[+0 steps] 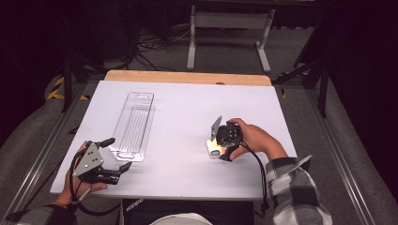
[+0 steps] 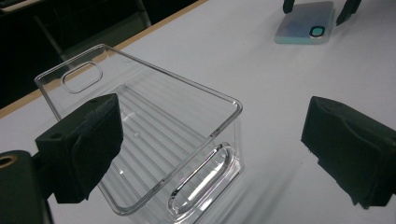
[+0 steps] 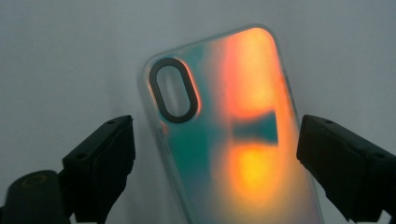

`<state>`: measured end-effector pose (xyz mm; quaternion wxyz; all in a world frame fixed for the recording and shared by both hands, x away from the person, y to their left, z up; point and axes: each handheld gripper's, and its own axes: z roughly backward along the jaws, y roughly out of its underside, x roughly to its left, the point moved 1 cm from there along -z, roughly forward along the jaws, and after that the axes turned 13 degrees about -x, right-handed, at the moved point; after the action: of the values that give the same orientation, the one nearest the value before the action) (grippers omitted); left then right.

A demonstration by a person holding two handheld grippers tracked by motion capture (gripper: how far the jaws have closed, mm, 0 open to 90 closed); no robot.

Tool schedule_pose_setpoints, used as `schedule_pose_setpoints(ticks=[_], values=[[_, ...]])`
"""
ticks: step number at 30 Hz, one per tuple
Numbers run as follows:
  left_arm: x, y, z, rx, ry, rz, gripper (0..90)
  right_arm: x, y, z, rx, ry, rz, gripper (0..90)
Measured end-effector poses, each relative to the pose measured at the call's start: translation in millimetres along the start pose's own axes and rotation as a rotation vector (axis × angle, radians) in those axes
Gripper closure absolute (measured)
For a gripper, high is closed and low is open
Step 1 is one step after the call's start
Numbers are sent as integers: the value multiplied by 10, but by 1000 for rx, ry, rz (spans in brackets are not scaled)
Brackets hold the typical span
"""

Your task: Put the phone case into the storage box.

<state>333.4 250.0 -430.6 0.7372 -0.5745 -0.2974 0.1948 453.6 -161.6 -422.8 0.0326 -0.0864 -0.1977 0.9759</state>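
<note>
High view barely resolves the phone case [image 1: 214, 148] under the right gripper [image 1: 224, 141], right of the clear tray [image 1: 133, 125]; right gripper view reveals its iridescent back between parted jaws, untouched. Left gripper [image 1: 112, 159], jaws apart, sits at the tray's near end.

White-topped bench [image 1: 187, 98], wood strip at far edge. Grey carpet floor [image 1: 291, 51], dark room beyond. White metal stand [image 1: 230, 21] behind bench, black cables [image 1: 150, 47] on floor, hazard tape [image 1: 56, 89] left.
</note>
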Motion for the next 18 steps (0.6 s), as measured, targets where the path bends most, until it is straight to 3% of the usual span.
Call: schedule_pose_setpoints(ticks=[8, 14, 18], values=[[-2, 10, -3, 10, 11, -2, 62, -53, -111, -129, 28, -21, 56, 127], [-2, 14, -1, 12, 15, 1, 62, -113, -117, -183, 24, -50, 62, 126], [-8, 19, -6, 14, 15, 8, 63, -183, -120, -241, 47, -93, 57, 109]])
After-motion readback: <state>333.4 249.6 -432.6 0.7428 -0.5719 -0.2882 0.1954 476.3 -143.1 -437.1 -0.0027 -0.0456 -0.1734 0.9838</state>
